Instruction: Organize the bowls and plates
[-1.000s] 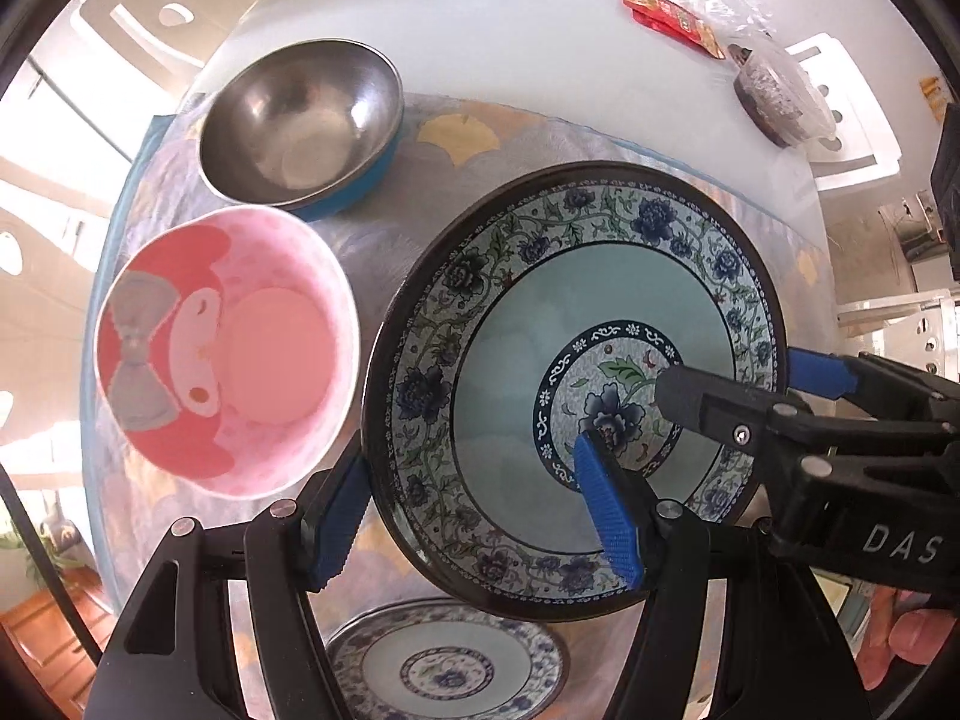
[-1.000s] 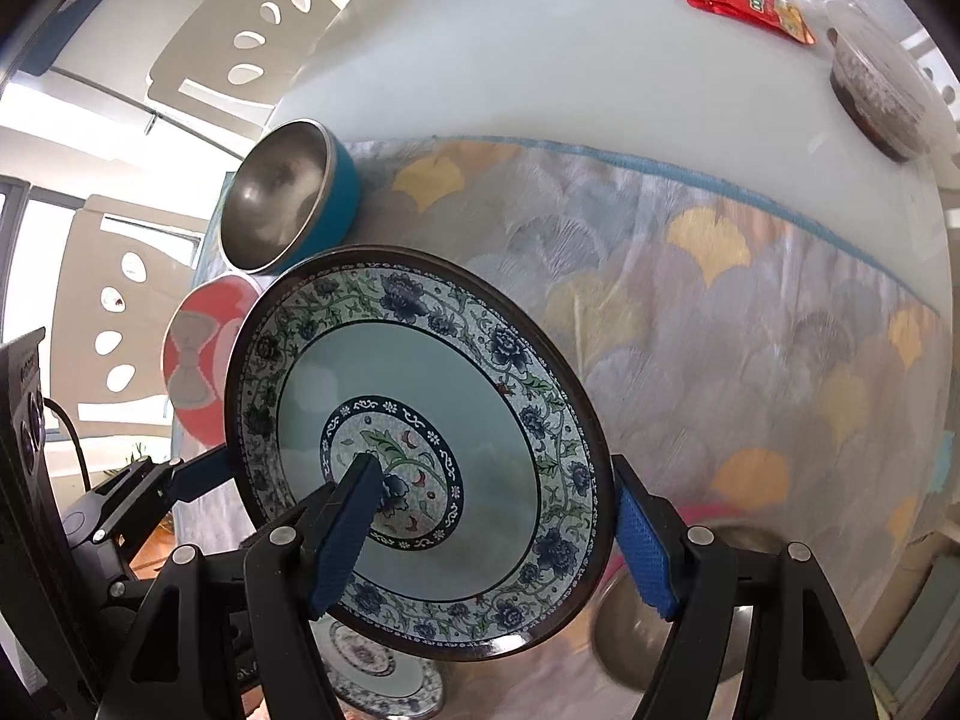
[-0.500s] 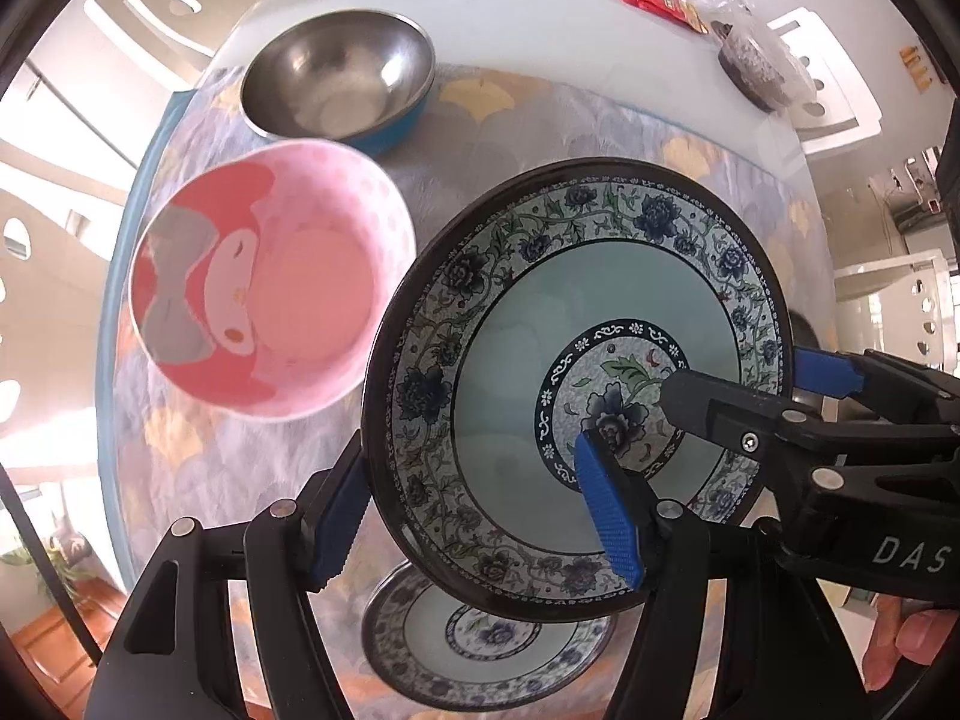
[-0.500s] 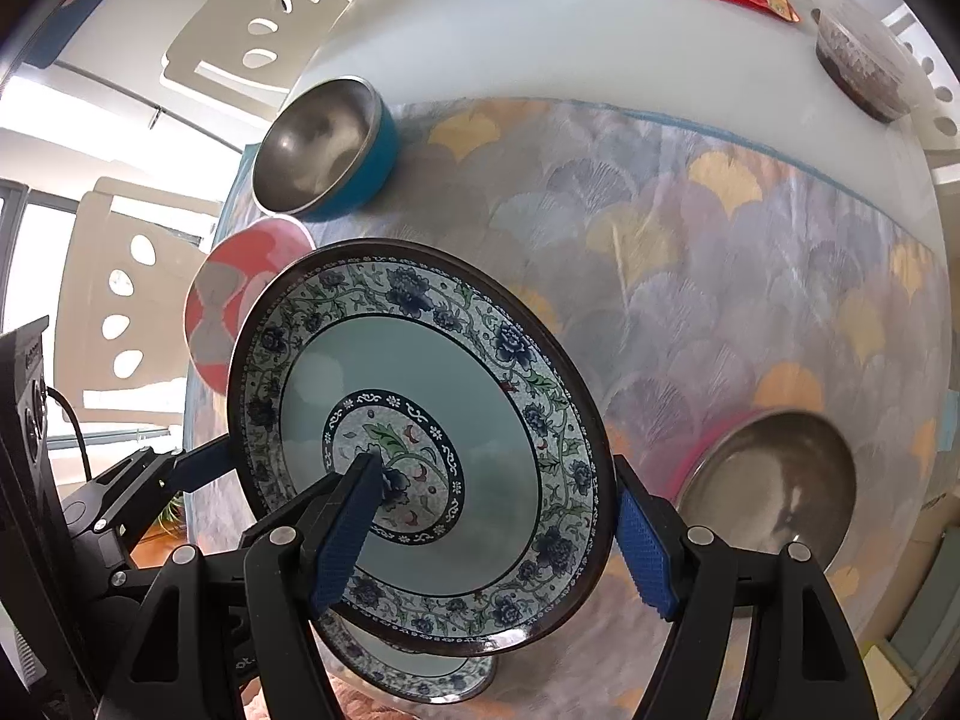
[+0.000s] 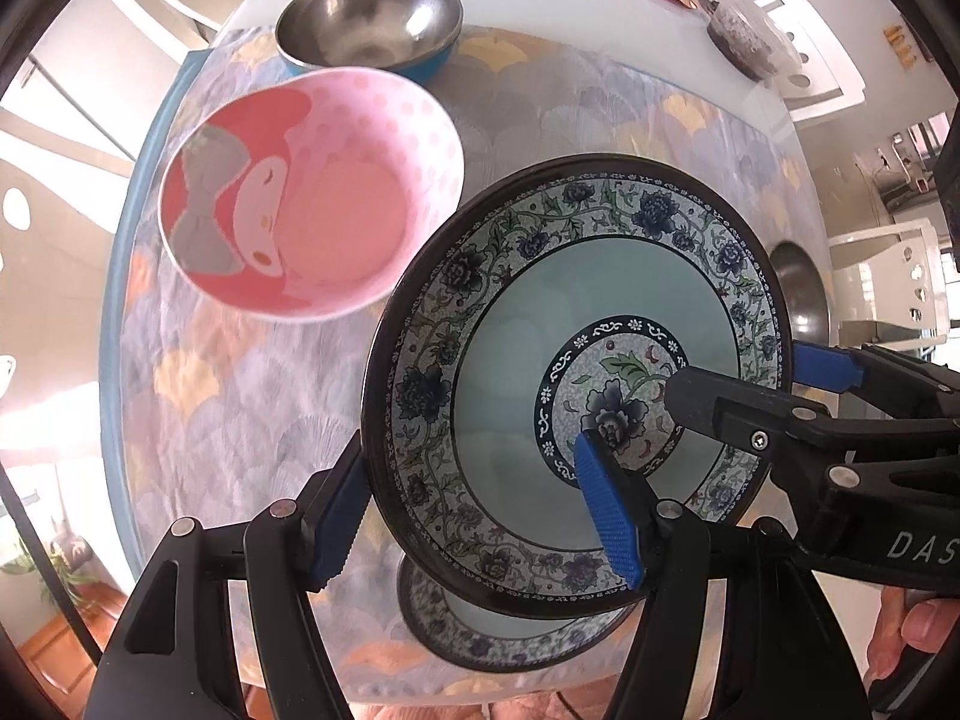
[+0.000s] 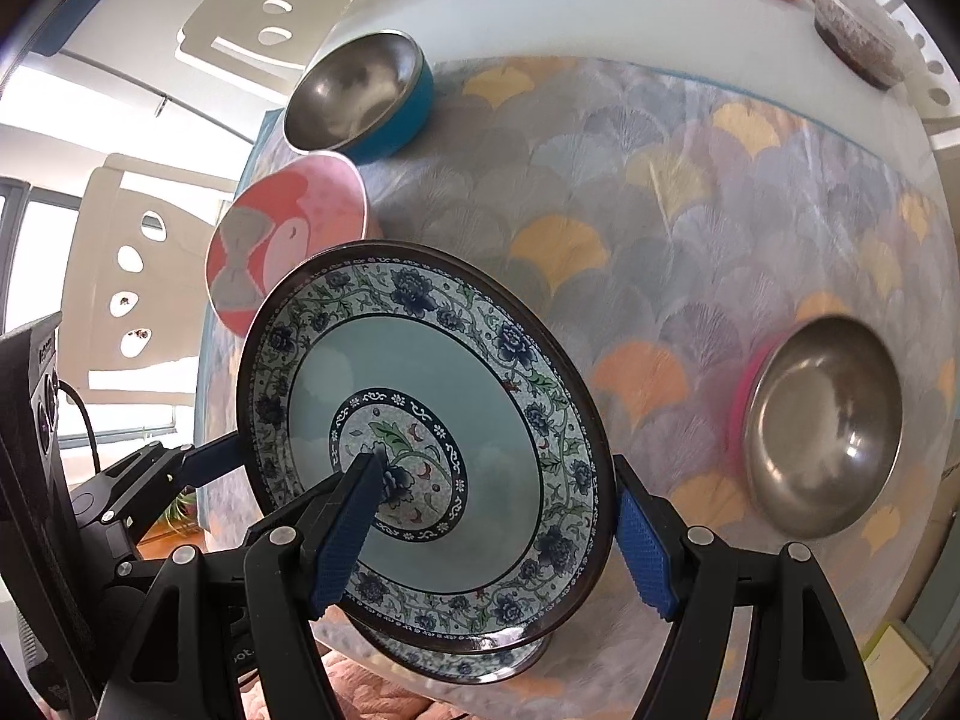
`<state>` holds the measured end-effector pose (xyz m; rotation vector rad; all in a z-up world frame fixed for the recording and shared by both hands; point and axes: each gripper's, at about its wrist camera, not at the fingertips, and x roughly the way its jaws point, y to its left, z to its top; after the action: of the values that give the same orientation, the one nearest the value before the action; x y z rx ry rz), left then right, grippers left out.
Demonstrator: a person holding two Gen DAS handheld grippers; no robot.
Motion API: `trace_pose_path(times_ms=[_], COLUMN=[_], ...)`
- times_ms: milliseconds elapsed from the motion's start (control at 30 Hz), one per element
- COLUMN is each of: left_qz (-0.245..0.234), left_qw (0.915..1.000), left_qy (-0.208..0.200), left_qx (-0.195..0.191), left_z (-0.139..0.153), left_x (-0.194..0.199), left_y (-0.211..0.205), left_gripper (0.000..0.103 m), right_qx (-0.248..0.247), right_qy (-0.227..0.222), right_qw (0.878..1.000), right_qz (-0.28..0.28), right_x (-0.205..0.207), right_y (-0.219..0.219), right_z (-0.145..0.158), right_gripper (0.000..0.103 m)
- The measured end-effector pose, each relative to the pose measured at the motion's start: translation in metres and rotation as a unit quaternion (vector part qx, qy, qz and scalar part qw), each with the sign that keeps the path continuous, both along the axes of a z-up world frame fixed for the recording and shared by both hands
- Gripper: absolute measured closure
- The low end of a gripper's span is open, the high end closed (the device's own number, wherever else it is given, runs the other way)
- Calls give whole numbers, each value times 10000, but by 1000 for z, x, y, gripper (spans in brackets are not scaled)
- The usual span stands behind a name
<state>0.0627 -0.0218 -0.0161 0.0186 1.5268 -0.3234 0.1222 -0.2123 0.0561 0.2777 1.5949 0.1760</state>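
Two tools lift one patterned plate above the desk

The left tool (image 5: 480,507) and right tool (image 6: 495,531) each clamp an opposite rim of the blue floral plate (image 6: 420,414), held tilted over a matching plate (image 5: 510,630) at the desk's near edge (mostly hidden). Beyond lie a pink cartoon bowl (image 5: 312,204) and a steel bowl (image 5: 369,24) toward the far-left corner; another steel bowl (image 6: 825,429) sits right.
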Motion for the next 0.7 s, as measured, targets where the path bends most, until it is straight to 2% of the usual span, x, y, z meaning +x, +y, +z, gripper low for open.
trace_pose_path(times_ms=[700], left_qz=[-88], left_qw=[9995], left_qy=[290], left_qx=[10], left_z=[-23], left_x=[-37], left_y=[6], left_gripper=[39], right_qx=[-5], right_qy=[294], right_qw=[9994], right_qz=[-158], right_x=[-54], right_y=[21], right_z=[-23], right_gripper=[29])
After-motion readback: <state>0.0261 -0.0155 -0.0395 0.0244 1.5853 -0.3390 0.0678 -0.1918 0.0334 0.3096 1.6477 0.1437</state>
